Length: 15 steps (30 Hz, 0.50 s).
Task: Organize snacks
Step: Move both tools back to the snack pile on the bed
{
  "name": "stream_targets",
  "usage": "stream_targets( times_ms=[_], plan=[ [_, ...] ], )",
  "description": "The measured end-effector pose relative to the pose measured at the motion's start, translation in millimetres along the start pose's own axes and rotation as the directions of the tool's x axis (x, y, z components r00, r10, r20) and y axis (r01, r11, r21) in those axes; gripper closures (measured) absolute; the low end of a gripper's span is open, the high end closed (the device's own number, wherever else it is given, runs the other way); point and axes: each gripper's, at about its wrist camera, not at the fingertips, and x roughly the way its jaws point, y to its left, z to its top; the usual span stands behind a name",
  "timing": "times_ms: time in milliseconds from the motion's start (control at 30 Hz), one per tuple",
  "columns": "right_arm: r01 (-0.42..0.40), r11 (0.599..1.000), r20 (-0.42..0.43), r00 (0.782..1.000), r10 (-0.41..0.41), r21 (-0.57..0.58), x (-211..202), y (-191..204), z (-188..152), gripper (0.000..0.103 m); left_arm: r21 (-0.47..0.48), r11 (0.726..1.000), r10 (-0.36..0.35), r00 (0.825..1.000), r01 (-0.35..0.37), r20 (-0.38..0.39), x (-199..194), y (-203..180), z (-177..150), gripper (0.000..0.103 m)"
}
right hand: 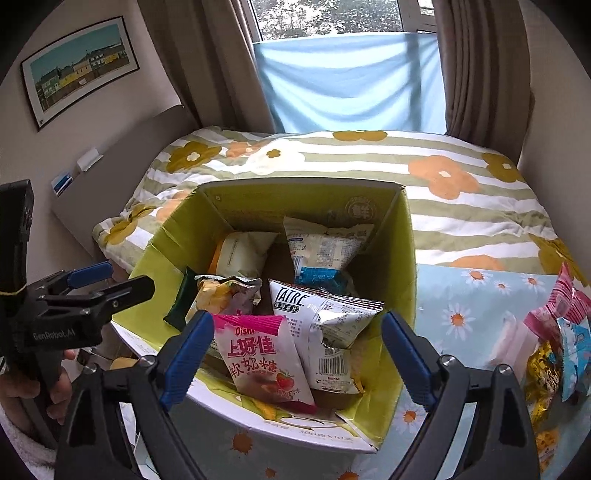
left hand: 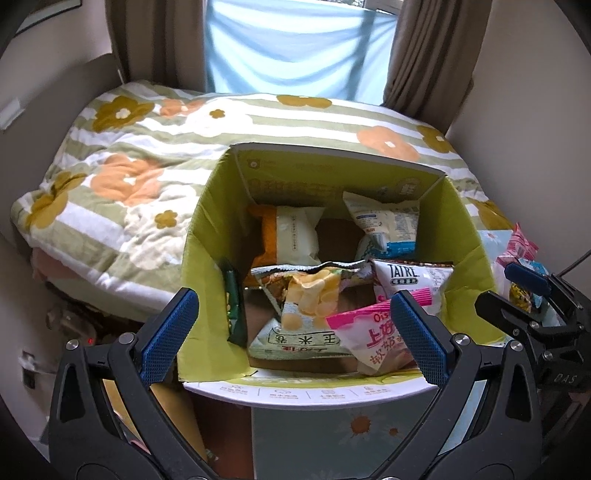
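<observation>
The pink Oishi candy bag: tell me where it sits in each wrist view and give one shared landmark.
Left wrist view: pink Oishi candy bag lies low and right of centre, inside the green box, upside down.
Right wrist view: the bag lies low and centre, upright, by the near wall.
Shared landmark: the white TATRE bag beside it.

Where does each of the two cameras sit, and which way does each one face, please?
Left wrist: on the left gripper, angled down into the box from its near-left; own open fingers show, with the right gripper at right.
Right wrist: on the right gripper, angled down into the box from its near-right; own open fingers, the left gripper and a hand show.
Shared: box, pink bag, TATRE bag, bed, window.
</observation>
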Motion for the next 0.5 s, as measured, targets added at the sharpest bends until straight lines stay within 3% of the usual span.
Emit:
stream_targets(
  times_ms=[267,500],
  plan=[
    [0.064,0.997,0.014,0.998,-0.064,0.045,-16.0,-6.4,-0.9,0.013,0.027,0.999,-0.040,0.999,0.040,0.003,-3.7,-8.2,5.3,0.000],
    [0.115,0.986,0.042,0.992,-0.121,0.124,-38.4,-29.8,-11.5,0.010,0.069,0.990,-0.123,0.992,0.123,0.002,-3.4,-34.4,7.0,0.000]
  ],
)
